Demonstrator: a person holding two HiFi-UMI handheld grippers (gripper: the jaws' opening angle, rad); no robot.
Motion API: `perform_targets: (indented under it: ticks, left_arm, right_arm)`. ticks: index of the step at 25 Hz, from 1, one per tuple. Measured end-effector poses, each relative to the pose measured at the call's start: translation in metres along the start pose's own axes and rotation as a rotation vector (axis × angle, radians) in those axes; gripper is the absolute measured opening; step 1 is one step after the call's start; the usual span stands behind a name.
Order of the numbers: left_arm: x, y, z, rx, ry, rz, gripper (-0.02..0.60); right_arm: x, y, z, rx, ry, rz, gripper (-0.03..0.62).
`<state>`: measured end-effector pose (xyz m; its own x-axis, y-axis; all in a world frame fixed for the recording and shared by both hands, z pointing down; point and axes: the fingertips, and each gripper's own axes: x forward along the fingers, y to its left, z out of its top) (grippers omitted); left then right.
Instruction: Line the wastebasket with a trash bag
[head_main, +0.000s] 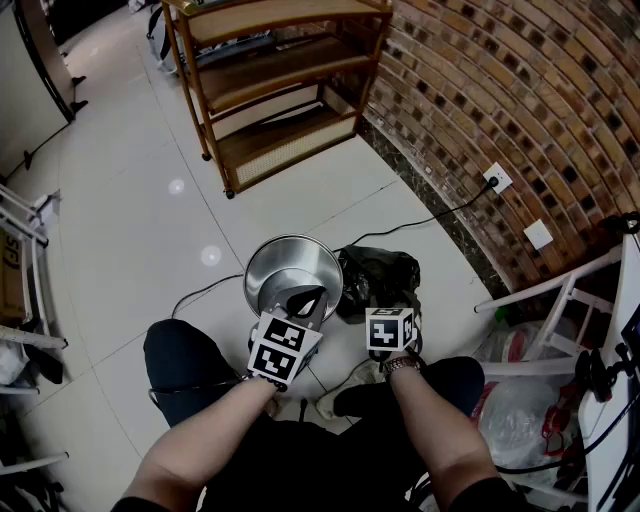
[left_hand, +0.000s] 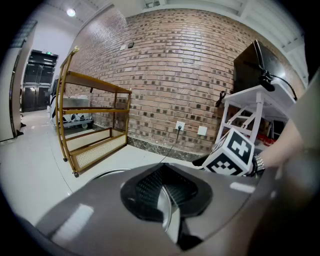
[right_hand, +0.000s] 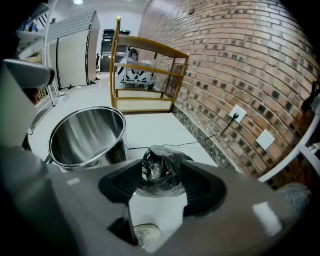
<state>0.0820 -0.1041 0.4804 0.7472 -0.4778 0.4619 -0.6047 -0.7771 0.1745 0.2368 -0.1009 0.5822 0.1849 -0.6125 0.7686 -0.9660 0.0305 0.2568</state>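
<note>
Bright, even indoor light from a ceiling lamp, with glare spots on the glossy floor. Fisheye distortion bends the brick wall; the close foreground is soft.

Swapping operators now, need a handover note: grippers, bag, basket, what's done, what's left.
Left gripper: shut on the wastebasket's near rim.
Right gripper: open, aimed down at the trash bag, not gripping it.
Bag: black, crumpled on the floor beside the wastebasket.
Done: nothing yet; the wastebasket is bare inside.
Left: pick up the bag, open it, line the wastebasket.
</note>
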Motion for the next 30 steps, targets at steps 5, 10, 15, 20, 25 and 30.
perform_targets:
  ticks: [5, 10, 15, 20, 25, 30]
  left_arm:
    - [0.013, 0.005, 0.002, 0.015, 0.009, 0.002, 0.000]
    - [0.025, 0.012, 0.001, 0.016, 0.024, 0.006, 0.000]
    - [0.031, 0.018, -0.002, 0.010, 0.038, 0.010, 0.000]
    - [0.033, 0.018, -0.001, 0.005, 0.037, 0.011, 0.000]
    - [0.028, 0.013, 0.003, 0.003, 0.023, 0.008, 0.000]
    - [0.021, 0.008, 0.008, 0.010, 0.004, 0.009, 0.000]
  right_arm:
    - [0.029, -0.006, -0.006, -0.033, 0.048, -0.021, 0.249]
    - [0.053, -0.008, -0.009, -0.056, 0.094, -0.026, 0.245]
    - [0.064, -0.020, -0.011, -0.068, 0.127, -0.072, 0.094]
    - [0.056, -0.033, -0.006, -0.037, 0.119, -0.089, 0.003]
    - [0.032, -0.045, 0.010, -0.010, 0.077, -0.102, 0.003]
    - [0.013, -0.057, 0.022, 0.007, 0.043, -0.101, 0.003]
